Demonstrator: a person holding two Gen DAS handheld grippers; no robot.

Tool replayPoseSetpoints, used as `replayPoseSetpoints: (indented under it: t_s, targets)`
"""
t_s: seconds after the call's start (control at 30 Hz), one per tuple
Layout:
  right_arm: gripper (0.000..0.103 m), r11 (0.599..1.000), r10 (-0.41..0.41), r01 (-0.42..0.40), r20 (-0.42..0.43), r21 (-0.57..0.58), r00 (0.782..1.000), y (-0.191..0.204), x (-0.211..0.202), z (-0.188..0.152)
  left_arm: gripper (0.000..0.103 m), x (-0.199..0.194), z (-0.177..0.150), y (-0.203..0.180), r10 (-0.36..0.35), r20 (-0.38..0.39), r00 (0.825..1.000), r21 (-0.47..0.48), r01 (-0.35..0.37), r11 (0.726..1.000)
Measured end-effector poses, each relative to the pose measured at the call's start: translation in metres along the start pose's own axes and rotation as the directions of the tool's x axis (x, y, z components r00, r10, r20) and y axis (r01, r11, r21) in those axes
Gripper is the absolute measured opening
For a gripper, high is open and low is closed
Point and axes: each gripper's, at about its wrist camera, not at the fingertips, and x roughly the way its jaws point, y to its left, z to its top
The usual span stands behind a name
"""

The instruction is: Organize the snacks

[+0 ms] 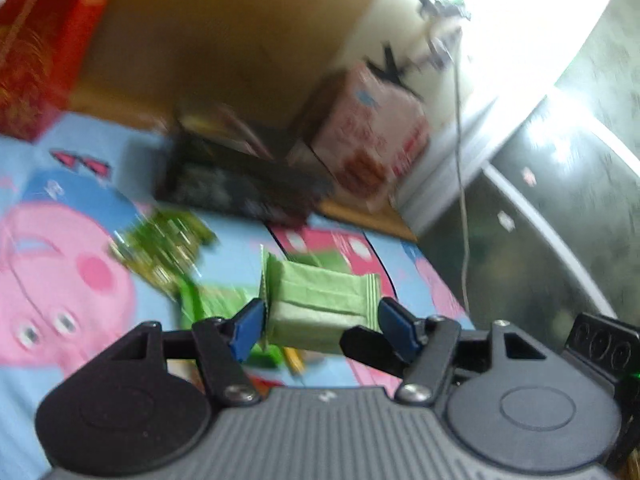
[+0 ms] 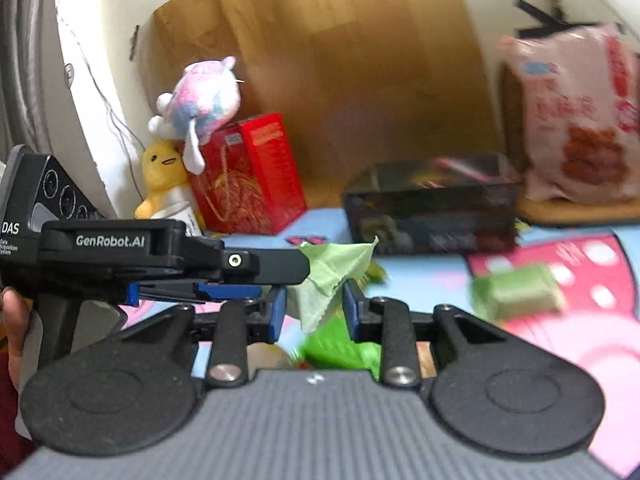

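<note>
In the left wrist view my left gripper (image 1: 322, 320) is shut on a light green snack packet (image 1: 320, 304), its blue pads pressing on the two short ends above the cartoon mat (image 1: 60, 280). The right wrist view shows that left gripper (image 2: 304, 268) from the side, with the green packet (image 2: 340, 260) at its tip. The packet's serrated lower end hangs between the blue pads of my right gripper (image 2: 314, 312), with a thin gap at the left pad. A dark storage box (image 2: 432, 204) stands behind on the mat.
More green packets lie on the mat (image 2: 516, 292) (image 1: 164, 252). A pink snack bag (image 2: 580, 120), a red box (image 2: 248, 176) and plush toys (image 2: 204, 96) line the back by a brown board. A person's hand (image 2: 12, 320) holds the left gripper's handle.
</note>
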Motion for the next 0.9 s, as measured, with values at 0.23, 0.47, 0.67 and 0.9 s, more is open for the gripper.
replayPoseSetpoints:
  t_s: [0.23,0.47,0.67,0.9]
  targets:
    - [0.033,0.995,-0.029,0.032,-0.034,0.09,0.999,-0.031,-0.04,-0.046,0.062,0.026,-0.043,-0.037,0.037,-0.093,0.995,0.074,-0.03,0.997]
    - [0.039,0.987,-0.074,0.087,-0.094,0.133,0.993,-0.048,-0.041,-0.067,0.062,0.054,-0.064,-0.052,0.117,-0.158,0.98,0.113,-0.1,0.989]
    - [0.052,0.99,-0.116,0.12,-0.058,0.071,0.992,-0.053,-0.056,-0.07,0.064,0.054,-0.066,-0.055,0.181,-0.115,0.977,0.116,-0.168,0.979]
    - [0.053,0.94,-0.295,0.312,0.133,-0.138,0.946,-0.097,-0.136,-0.051,0.066,0.051,-0.058,-0.05,0.199,-0.115,0.973,0.084,-0.19,0.978]
